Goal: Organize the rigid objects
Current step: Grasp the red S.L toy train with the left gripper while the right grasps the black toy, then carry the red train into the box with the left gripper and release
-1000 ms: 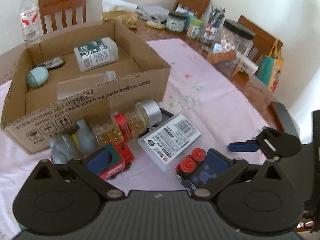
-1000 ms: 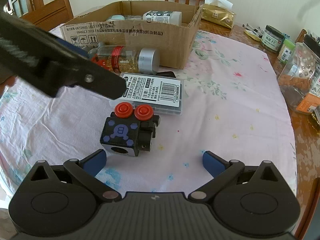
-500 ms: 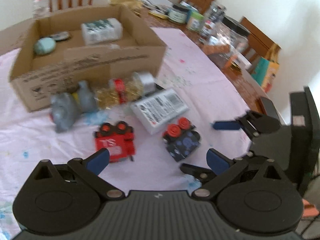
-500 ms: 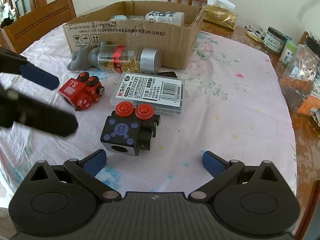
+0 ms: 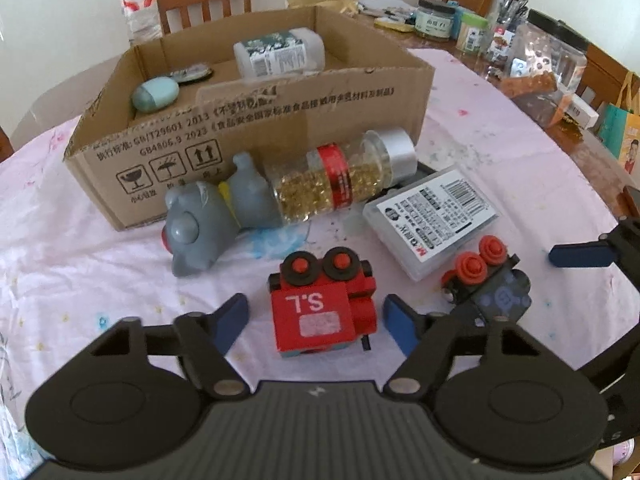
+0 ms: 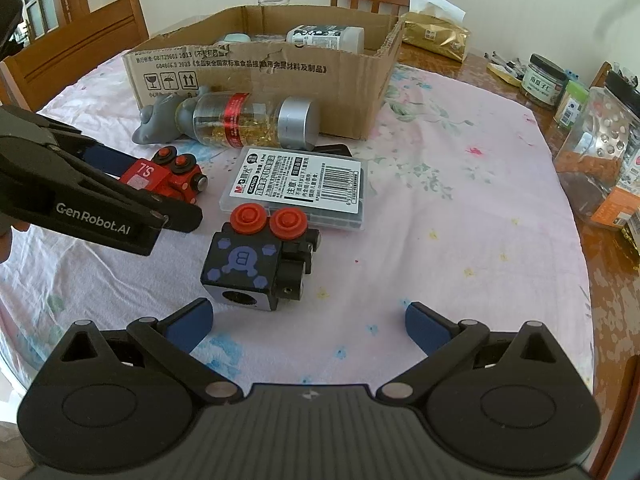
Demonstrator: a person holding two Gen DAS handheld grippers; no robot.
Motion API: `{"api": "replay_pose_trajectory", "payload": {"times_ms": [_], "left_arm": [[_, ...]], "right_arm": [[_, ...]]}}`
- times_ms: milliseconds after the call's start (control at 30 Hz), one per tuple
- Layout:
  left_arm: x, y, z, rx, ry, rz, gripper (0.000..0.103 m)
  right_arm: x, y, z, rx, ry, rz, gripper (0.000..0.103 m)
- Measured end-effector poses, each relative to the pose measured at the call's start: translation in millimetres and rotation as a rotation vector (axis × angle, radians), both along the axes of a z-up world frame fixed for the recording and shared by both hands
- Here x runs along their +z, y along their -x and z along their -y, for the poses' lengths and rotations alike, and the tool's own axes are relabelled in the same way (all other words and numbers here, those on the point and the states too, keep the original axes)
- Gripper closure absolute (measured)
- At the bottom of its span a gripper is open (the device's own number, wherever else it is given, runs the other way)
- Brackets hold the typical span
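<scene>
A red toy block marked "S.L" point(image 5: 320, 316) with black and red wheels lies on the pink cloth between the blue pads of my left gripper point(image 5: 316, 318). Its jaws are closing; a narrow gap still shows on each side of the block. The right wrist view has the same gripper point(image 6: 160, 190) straddling the red block point(image 6: 160, 174) from the left. My right gripper point(image 6: 308, 320) stands open with nothing between its pads, and a black toy block with red knobs point(image 6: 248, 264) sits just ahead of its left pad. The cardboard box point(image 5: 248, 136) holds a white bottle point(image 5: 280, 52) and a teal egg-shaped case point(image 5: 155, 95).
Against the box front lie a grey toy figure point(image 5: 208, 224) and a clear bottle of golden capsules point(image 5: 336, 176). A labelled clear plastic case point(image 5: 432, 216) lies right of them. Jars and bags point(image 6: 592, 152) crowd the table's right edge. Wooden chairs stand behind the table.
My left gripper has swung away from the box, come down over the red block and narrowed its jaws around it. The right gripper and the black block have not moved.
</scene>
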State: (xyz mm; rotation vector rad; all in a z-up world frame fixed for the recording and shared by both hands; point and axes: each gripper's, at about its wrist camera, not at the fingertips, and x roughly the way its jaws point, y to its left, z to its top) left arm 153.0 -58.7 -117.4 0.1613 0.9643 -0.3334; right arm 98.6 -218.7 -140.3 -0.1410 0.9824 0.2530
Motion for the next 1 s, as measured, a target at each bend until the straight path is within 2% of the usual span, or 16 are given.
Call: {"api": "replay_pose_trajectory", "payload": {"times_ms": [33,100,300,467,700,1000], "left_arm": [[1.1,0.9,-0.3,-0.002,0.001,0.008,0.050],[2.3,2.4,-2.5,-0.005,-0.002,0.014,0.053],[2.8,5.1,-23.0,0.047,-0.021,0.018,0.052],[2.8,3.8,-35.4,0.077,-0.017,0.016,0.052],[2.3,2.6,-36.0,0.074,-0.015,0.026,0.051],[1.3,3.4,-34.1,0.067,-0.018,0.050,0.048]], "right_arm": [[0.0,0.2,0.2,-0.001,-0.001,0.001,0.000],[0.1,0.6,0.1,-0.004,-0.001,0.002,0.000],[1.2,-1.4,-2.9,-0.018,0.001,-0.015,0.000],[2.4,-2.9,-16.4,0.013,-0.020,-0.014,0.001],[5.0,-8.2,-39.4,0.057,-0.007,0.012,0.013],[9.2,-16.2,-33.9,-0.011,-0.001,0.021,0.034]]}}
